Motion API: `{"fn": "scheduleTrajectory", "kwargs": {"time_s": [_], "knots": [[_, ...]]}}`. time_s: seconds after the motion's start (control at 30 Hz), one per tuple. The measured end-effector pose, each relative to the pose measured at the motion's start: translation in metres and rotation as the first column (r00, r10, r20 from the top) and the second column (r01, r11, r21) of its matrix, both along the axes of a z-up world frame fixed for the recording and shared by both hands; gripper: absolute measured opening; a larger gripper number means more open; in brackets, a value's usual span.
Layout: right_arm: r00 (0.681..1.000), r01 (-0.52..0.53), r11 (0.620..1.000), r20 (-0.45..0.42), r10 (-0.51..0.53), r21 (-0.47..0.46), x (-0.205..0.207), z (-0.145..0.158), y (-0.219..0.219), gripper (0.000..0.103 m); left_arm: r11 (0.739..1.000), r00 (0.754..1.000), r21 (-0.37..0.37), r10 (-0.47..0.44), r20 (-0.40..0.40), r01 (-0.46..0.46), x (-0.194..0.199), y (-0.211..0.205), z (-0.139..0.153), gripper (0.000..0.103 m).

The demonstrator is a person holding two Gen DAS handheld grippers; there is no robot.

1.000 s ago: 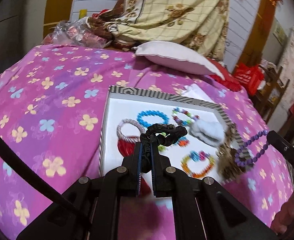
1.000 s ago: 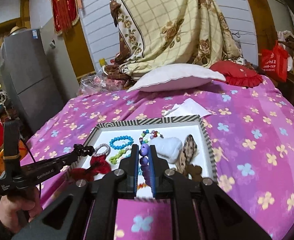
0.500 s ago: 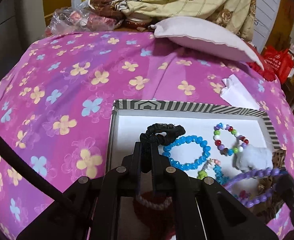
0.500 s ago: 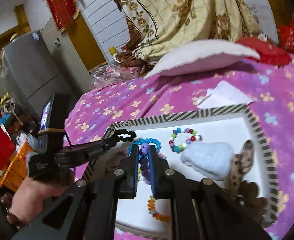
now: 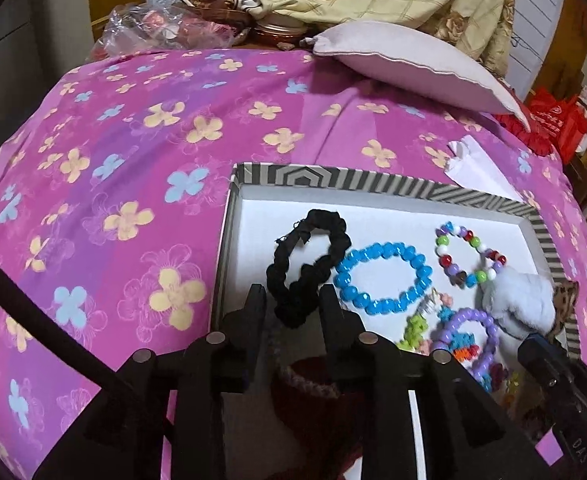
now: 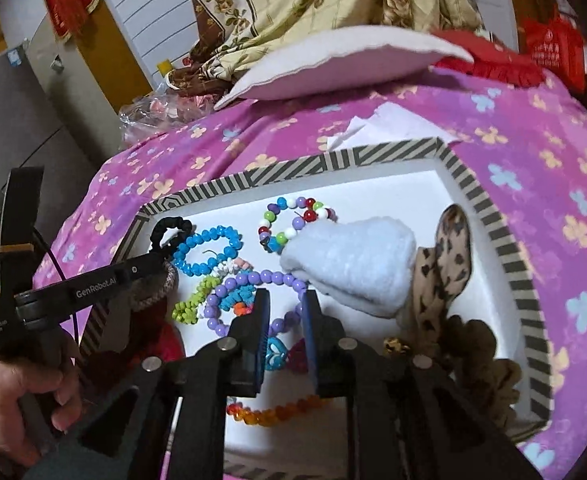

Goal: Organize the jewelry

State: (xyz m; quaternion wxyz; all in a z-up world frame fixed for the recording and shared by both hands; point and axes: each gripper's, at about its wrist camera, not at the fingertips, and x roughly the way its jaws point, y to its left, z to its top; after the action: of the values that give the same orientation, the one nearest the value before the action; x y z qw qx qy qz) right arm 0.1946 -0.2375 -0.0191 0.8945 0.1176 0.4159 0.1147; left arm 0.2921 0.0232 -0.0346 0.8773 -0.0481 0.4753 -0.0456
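**Jewelry gathered in a striped tray on a flowered bed**

A white-floored tray with a black-and-white striped rim (image 5: 377,184) sits on a bed covered by a pink flowered sheet (image 5: 133,152). The left hand-held gripper (image 5: 293,300) hangs over the tray's near left part with its fingers spread wide and nothing between them; a black fabric scrunchie (image 5: 307,264) lies on the tray floor just beyond the fingertips, its lower end reaching into the gap. Touching the scrunchie's right side is a blue bead bracelet (image 5: 383,276), and to the right of that a multicolored bead bracelet (image 5: 467,256) rests against a white fluffy piece (image 5: 521,304).

The right hand-held gripper (image 6: 285,304) is also parted and grips nothing. A purple bead bracelet (image 6: 253,296) lies on the tray just ahead of it, looped over a green bead strand (image 6: 197,300), with part of the loop passing between the fingertips. An orange bead bracelet (image 6: 277,412) lies under the gripper body. The white fluffy piece (image 6: 353,268) sits mid-tray, and a leopard-print scrunchie (image 6: 445,276) lies beside it toward the right rim.

Seen from the right wrist camera, the person's left hand (image 6: 17,396) grips the left tool's handle. A pale pillow (image 5: 409,68) and a sheet of white paper (image 5: 477,168) rest on the bed beyond the tray.
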Motion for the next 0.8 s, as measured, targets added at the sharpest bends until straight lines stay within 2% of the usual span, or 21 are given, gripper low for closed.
{"fn": "scheduleTrajectory", "kwargs": {"time_s": [0.1, 0.17, 0.3, 0.33, 0.37, 0.4, 0.43, 0.47, 0.5, 0.6, 0.67, 0.73, 0.8], "knots": [[0.999, -0.015, 0.999, 0.031, 0.016, -0.032, -0.011, 0.011, 0.002, 0.017, 1.000, 1.000, 0.007, -0.004, 0.001, 0.004, -0.008, 0.001, 0.004, 0.026], [0.998, -0.035, 0.998, 0.051, 0.038, -0.048, -0.021, 0.019, 0.004, 0.017, 1.000, 1.000, -0.005, 0.002, 0.031, -0.002, -0.022, 0.004, 0.013, 0.026], [0.994, -0.050, 0.998, 0.095, 0.055, -0.046, -0.058, 0.039, 0.000, 0.020, 0.999, 0.995, -0.045, 0.011, 0.102, -0.007, -0.070, 0.006, 0.038, 0.026], [0.993, -0.051, 0.998, 0.107, 0.055, -0.048, -0.069, 0.044, -0.003, 0.028, 0.999, 0.993, -0.049, 0.019, 0.118, -0.013, -0.083, 0.006, 0.044, 0.027], [0.992, -0.045, 0.997, 0.119, 0.052, -0.061, -0.082, 0.048, -0.005, 0.044, 0.998, 0.990, -0.055, 0.028, 0.136, -0.020, -0.097, 0.006, 0.049, 0.030], [0.991, -0.039, 0.997, 0.125, 0.048, -0.073, -0.089, 0.050, -0.007, 0.054, 0.998, 0.987, -0.060, 0.039, 0.155, -0.030, -0.114, 0.005, 0.054, 0.038], [0.990, -0.030, 0.995, 0.136, 0.042, -0.091, -0.103, 0.052, -0.010, 0.069, 0.997, 0.983, -0.056, 0.053, 0.175, -0.044, -0.133, 0.003, 0.058, 0.043], [0.988, -0.028, 0.994, 0.149, 0.043, -0.102, -0.115, 0.052, -0.014, 0.071, 0.998, 0.981, -0.032, 0.050, 0.187, -0.045, -0.150, -0.001, 0.060, 0.053], [0.987, -0.030, 0.993, 0.156, 0.047, -0.113, -0.127, 0.049, -0.017, 0.071, 0.999, 0.981, -0.013, 0.038, 0.189, -0.036, -0.160, -0.004, 0.061, 0.058], [0.995, -0.019, 0.994, 0.099, 0.030, -0.111, -0.154, 0.035, -0.031, 0.071, 0.998, 0.992, 0.064, -0.012, 0.127, 0.004, -0.191, -0.017, 0.052, 0.060], [0.997, -0.024, 0.995, 0.073, 0.030, -0.094, -0.164, 0.032, -0.037, 0.071, 0.997, 0.993, 0.081, -0.001, 0.117, -0.009, -0.209, -0.019, 0.050, 0.060], [0.996, -0.008, 0.992, 0.085, 0.019, -0.122, -0.179, 0.033, -0.040, 0.071, 0.998, 0.995, 0.061, 0.008, 0.098, -0.014, -0.232, -0.020, 0.047, 0.060], [0.996, -0.009, 0.989, 0.091, 0.023, -0.149, -0.191, 0.032, -0.042, 0.073, 1.000, 0.995, 0.002, 0.016, 0.097, -0.016, -0.253, -0.021, 0.044, 0.060]]}}
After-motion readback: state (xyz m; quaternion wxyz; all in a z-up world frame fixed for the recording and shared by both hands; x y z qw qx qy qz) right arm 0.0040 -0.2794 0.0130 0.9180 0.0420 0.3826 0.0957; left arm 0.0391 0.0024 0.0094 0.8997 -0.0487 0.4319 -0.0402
